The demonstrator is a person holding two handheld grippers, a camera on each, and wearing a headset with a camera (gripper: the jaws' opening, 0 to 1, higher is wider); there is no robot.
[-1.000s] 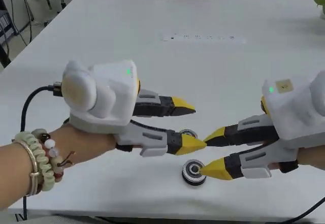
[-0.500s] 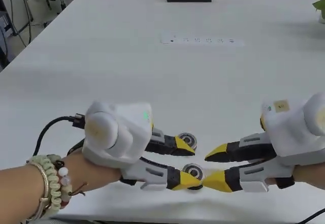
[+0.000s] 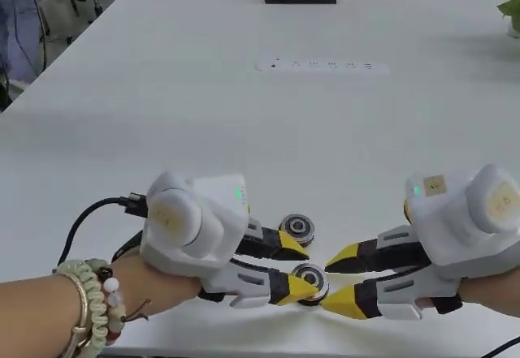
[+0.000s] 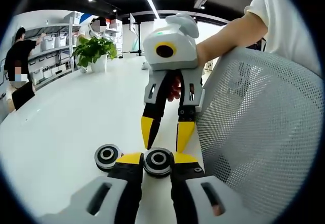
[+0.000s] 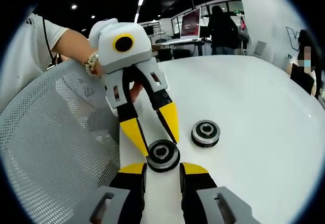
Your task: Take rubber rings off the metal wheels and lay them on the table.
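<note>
Jaws of left gripper (image 4: 157,157) clasp wheel (image 4: 158,162); right gripper (image 4: 164,146) agape

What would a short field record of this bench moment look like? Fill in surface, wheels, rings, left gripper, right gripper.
surface: white table
wheels: two, lying flat; near wheel, far wheel, set apart
rings: black, on both wheels, none taken off yet
left gripper: jaws on both sides of the near wheel, apparently pinching it
right gripper: jaws apart, tips at the near wheel's opposite edge, facing the left gripper
</note>
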